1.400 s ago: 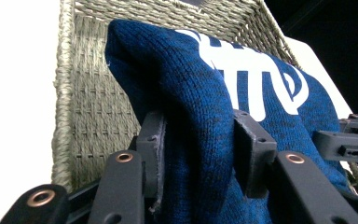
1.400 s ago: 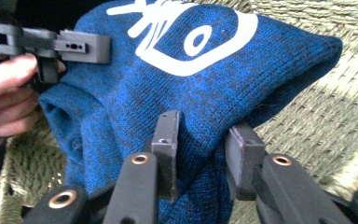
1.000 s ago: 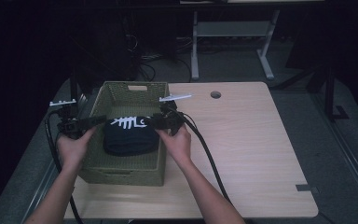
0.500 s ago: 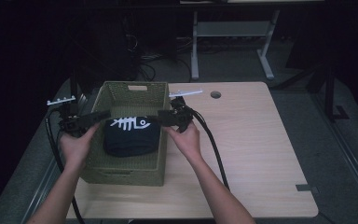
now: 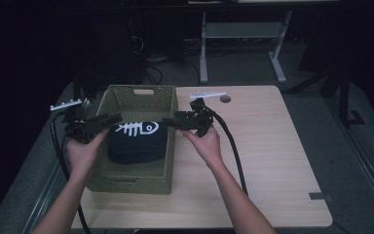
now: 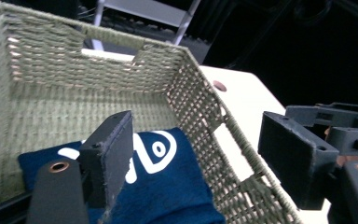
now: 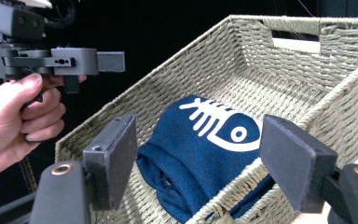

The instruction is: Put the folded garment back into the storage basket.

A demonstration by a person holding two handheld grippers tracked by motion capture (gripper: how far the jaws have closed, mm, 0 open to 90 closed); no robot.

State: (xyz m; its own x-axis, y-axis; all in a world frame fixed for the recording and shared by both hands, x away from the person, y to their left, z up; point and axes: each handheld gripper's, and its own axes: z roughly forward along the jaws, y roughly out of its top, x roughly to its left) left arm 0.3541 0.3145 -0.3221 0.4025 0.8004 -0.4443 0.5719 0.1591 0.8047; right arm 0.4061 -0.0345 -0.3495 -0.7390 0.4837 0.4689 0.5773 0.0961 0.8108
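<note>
Looking down from the high view, a folded navy garment (image 5: 137,141) with a white fish-skeleton print lies inside the green woven basket (image 5: 126,183) at the left of the wooden table (image 5: 272,161); the left gripper (image 5: 111,119) hangs over the basket's left rim and the right gripper (image 5: 169,121) over its right rim, both above the cloth and apart from it, each in a hand.

Along the left gripper view, its jaws have just been opening and stand wide with nothing between them; the garment (image 6: 168,186) rests on the basket (image 6: 74,70) floor below, and the right gripper (image 6: 298,154) shows beyond the rim.

Along the right gripper view, its jaws have likewise just been opening and gape wide, empty; the garment (image 7: 205,149) sits in the basket (image 7: 270,60); the left gripper (image 7: 116,60) hovers at the upper left.
</note>
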